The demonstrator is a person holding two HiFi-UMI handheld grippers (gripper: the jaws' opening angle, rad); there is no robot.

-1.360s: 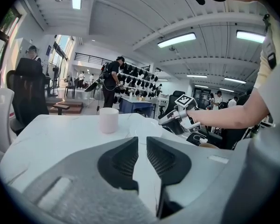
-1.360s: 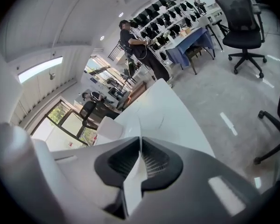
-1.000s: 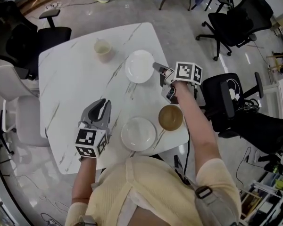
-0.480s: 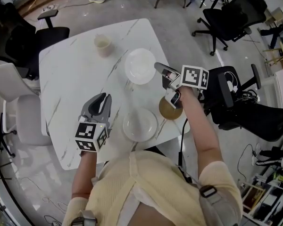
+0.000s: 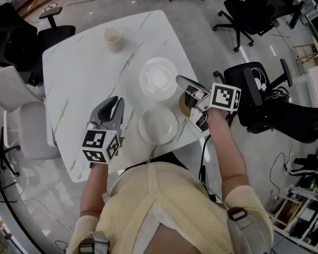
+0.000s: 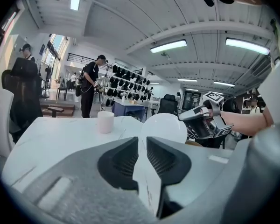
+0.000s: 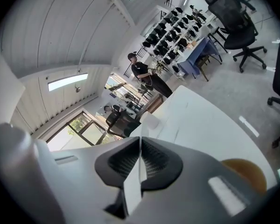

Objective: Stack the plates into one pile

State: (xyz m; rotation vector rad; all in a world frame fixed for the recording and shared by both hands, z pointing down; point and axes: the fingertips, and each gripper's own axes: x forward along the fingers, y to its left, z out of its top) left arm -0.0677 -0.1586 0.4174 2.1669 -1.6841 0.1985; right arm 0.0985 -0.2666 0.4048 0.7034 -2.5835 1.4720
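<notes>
My right gripper (image 5: 179, 80) is shut on the right rim of a white plate (image 5: 156, 77) and holds it above the white marble table (image 5: 79, 83). In the left gripper view that plate (image 6: 161, 127) hangs tilted in the right gripper (image 6: 186, 118). In the right gripper view a thin white rim (image 7: 132, 188) sits pinched in the right gripper (image 7: 140, 141). A second white plate (image 5: 158, 125) lies flat near the table's front edge. My left gripper (image 5: 115, 101) hovers left of it, jaws slightly open and empty (image 6: 142, 141).
A brown bowl (image 5: 183, 108) sits partly hidden under my right gripper, near the table's right edge. A pale cup (image 5: 113, 38) stands at the far side. A white chair (image 5: 10, 110) is left of the table, black office chairs (image 5: 254, 97) right. A person (image 6: 91, 85) stands far off.
My right gripper has lifted and carried the white plate from the far side toward the near plate and the brown bowl. The left gripper has shifted only a little.
</notes>
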